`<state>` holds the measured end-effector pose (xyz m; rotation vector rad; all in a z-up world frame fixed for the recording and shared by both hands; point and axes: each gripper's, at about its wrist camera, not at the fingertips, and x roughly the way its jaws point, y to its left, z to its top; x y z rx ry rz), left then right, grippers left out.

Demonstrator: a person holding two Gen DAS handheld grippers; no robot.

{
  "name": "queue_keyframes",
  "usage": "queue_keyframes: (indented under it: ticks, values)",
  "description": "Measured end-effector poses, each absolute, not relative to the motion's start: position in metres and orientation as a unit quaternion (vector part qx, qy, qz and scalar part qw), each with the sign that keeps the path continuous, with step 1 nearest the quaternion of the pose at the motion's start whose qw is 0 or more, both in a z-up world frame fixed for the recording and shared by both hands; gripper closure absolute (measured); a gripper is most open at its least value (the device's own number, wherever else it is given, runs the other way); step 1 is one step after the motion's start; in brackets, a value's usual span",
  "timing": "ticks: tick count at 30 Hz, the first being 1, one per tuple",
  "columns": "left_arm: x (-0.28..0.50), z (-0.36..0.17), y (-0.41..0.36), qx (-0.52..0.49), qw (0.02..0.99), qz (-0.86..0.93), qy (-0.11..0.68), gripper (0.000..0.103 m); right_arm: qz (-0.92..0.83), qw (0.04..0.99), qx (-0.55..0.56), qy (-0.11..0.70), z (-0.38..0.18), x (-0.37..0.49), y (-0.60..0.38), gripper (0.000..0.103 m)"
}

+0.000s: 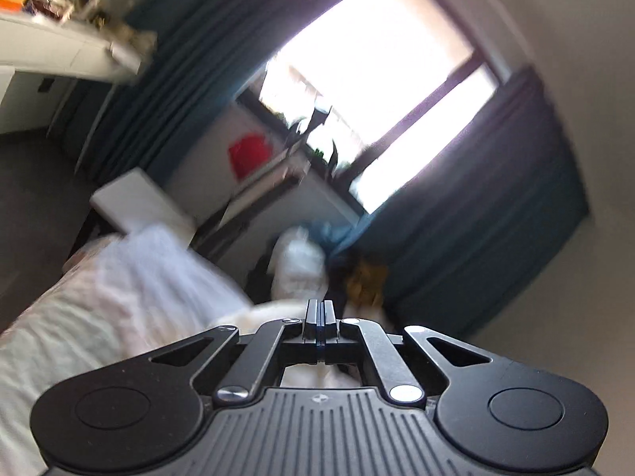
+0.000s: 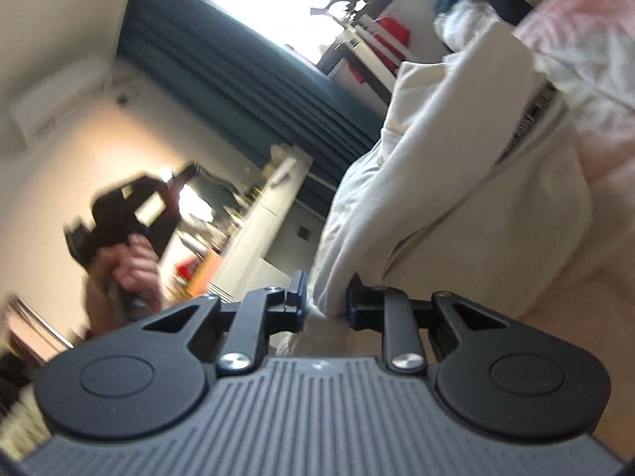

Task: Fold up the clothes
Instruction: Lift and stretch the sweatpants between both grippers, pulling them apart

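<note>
ribbed grey housing fills the near edge of both wrist views. on the left gripper the jaws are pressed together with nothing visible between them, and it points across a white bed cover toward a bright window with dark teal curtains on either side. a blurred heap of clothes lies at the far end of the bed, below the window. the right gripper has its jaws clamped on a fold of a cream-white garment, which stretches from the fingers up toward the far right. to the left in that view, a hand grips the other gripper, seen blurred against the pale wall. a cluttered white shelf stands beyond it.
</note>
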<state>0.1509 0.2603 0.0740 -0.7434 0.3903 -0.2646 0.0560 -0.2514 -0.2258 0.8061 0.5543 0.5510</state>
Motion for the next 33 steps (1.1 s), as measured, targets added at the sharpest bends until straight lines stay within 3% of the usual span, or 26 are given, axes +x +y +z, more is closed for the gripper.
queue_keyframes:
  ticks: [4,7,10,12,14,20,22,23,24,25,26,33]
  values:
    - [0.143,0.022,0.266,-0.386,0.874,-0.138,0.261,0.096,0.253,0.851,0.377,0.265,-0.230,0.061,-0.253,0.080]
    - [0.130,-0.030,0.260,-0.425,0.838,-0.136,0.315,0.071,0.242,0.851,0.388,0.259,-0.237,0.058,-0.270,0.080]
    - [0.110,-0.078,0.252,-0.464,0.798,-0.128,0.363,0.062,0.220,0.851,0.404,0.255,-0.247,0.051,-0.293,0.080]
    - [0.105,-0.104,0.248,-0.508,0.760,-0.120,0.387,0.046,0.202,0.854,0.405,0.256,-0.250,0.046,-0.306,0.080]
    - [0.104,-0.122,0.239,-0.549,0.730,-0.128,0.386,0.038,0.191,0.866,0.384,0.256,-0.248,0.040,-0.313,0.080]
    - [0.132,-0.138,0.213,-0.561,0.719,-0.126,0.390,0.029,0.176,0.863,0.397,0.257,-0.255,0.029,-0.327,0.080]
    - [0.141,-0.142,0.207,-0.551,0.732,-0.106,0.387,0.034,0.173,0.864,0.397,0.259,-0.257,0.024,-0.331,0.081]
    - [0.142,-0.143,0.204,-0.549,0.738,-0.098,0.381,0.044,0.172,0.864,0.397,0.259,-0.256,0.022,-0.332,0.081]
    - [0.143,-0.145,0.202,-0.546,0.743,-0.091,0.375,0.066,0.170,0.865,0.395,0.258,-0.255,0.020,-0.332,0.081]
    - [0.144,-0.146,0.200,-0.544,0.749,-0.083,0.369,0.079,0.169,0.867,0.392,0.258,-0.254,0.019,-0.332,0.081]
    - [0.142,-0.138,0.199,-0.529,0.766,-0.078,0.357,0.085,0.169,0.869,0.386,0.258,-0.255,0.018,-0.329,0.081]
    - [0.139,-0.051,0.222,-0.469,0.840,-0.077,0.261,0.091,0.216,0.856,0.370,0.288,-0.263,0.015,-0.294,0.082]
